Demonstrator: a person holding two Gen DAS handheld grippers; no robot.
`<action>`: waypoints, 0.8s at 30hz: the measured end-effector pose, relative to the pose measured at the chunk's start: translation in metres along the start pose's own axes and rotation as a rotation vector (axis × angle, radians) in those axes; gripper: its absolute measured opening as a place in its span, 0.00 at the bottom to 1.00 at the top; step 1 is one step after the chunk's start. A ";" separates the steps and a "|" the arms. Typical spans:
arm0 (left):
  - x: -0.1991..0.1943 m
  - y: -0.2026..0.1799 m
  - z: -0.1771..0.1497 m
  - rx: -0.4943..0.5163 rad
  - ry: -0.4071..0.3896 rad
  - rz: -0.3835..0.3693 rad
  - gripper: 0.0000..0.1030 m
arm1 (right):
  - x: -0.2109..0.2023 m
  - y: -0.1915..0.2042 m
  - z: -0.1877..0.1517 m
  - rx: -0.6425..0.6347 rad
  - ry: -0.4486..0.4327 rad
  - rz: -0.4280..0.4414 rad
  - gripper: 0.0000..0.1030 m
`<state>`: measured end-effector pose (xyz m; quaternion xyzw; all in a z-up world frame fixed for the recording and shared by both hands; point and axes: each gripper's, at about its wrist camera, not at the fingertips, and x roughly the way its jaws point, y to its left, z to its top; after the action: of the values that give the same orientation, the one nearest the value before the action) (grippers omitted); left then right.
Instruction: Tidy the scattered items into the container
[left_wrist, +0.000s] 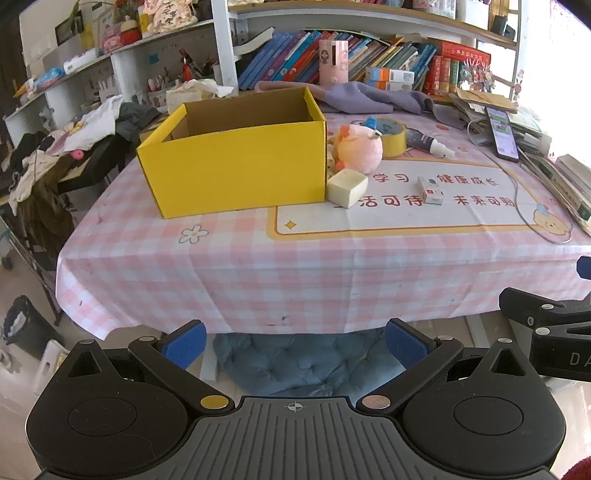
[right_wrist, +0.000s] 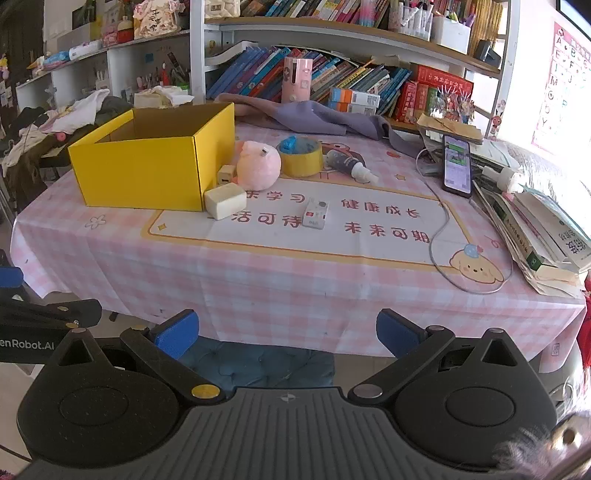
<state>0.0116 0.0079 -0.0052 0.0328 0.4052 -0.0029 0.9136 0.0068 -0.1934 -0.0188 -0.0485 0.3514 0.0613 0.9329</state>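
An open yellow cardboard box (left_wrist: 236, 166) (right_wrist: 147, 170) stands on the pink checked tablecloth (left_wrist: 258, 266) (right_wrist: 280, 273). Just right of it lie a cream block (left_wrist: 347, 187) (right_wrist: 225, 201), a pink plush toy (left_wrist: 360, 148) (right_wrist: 258, 165), a yellow tape roll (left_wrist: 391, 138) (right_wrist: 301, 158), a dark tube with a white cap (left_wrist: 428, 143) (right_wrist: 349, 164) and a small white packet (left_wrist: 430, 190) (right_wrist: 316, 213). A small cream cube (right_wrist: 225, 174) sits behind the block. My left gripper (left_wrist: 295, 343) and right gripper (right_wrist: 288, 332) hang open before the table's front edge, nothing between their blue pads.
A phone (left_wrist: 502, 133) (right_wrist: 457, 168) with a cable, stacked books and papers (right_wrist: 535, 229) crowd the table's right side. A purple cloth (left_wrist: 369, 96) (right_wrist: 314, 116) lies behind the items, below bookshelves. A blue cushioned seat (left_wrist: 306, 362) sits under the table edge. Clothes pile up at left (left_wrist: 74, 136).
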 end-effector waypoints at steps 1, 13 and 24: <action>0.000 0.000 0.000 0.000 -0.001 0.000 1.00 | -0.001 0.000 0.000 -0.002 -0.002 0.000 1.00; -0.002 0.001 0.000 -0.001 -0.009 -0.001 1.00 | -0.003 -0.002 -0.002 -0.002 -0.004 0.000 1.00; -0.009 -0.001 -0.001 -0.008 -0.026 -0.002 1.00 | -0.003 -0.003 -0.004 -0.007 -0.006 0.012 1.00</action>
<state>0.0046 0.0069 0.0007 0.0287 0.3933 -0.0027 0.9189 0.0023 -0.1970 -0.0192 -0.0495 0.3486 0.0682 0.9335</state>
